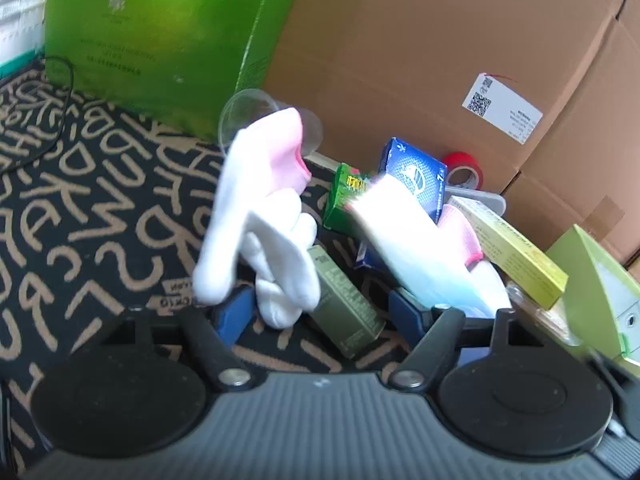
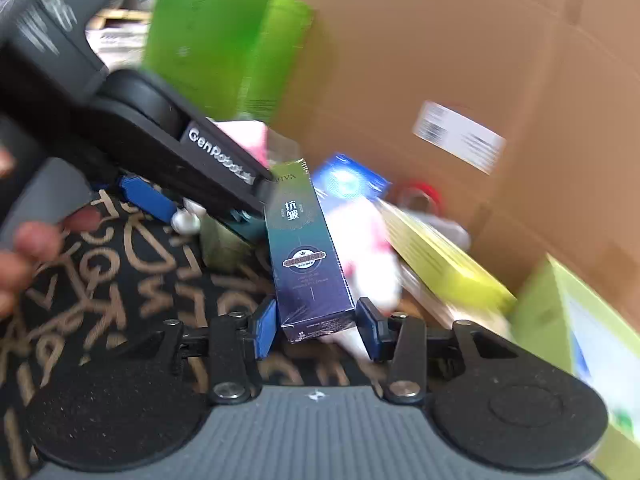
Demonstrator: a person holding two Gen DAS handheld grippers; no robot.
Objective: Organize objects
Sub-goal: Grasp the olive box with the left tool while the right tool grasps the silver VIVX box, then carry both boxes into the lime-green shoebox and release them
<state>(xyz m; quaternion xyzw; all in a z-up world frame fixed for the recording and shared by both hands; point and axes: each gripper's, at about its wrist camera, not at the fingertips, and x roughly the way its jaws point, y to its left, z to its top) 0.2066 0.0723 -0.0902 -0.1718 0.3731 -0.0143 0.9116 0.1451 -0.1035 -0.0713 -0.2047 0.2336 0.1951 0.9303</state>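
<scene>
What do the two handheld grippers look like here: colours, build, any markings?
Both grippers, left and right, have grey ribbed bodies, round black discs at either side, black linkage bars with silver bolts, and blue finger pads. The left gripper's side reads "GenRobot" in white.

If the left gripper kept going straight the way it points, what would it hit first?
Most likely the white and pink glove draped across the open left gripper, with the olive green box lying on the mat just behind it. Depth is hard to judge here.
</scene>
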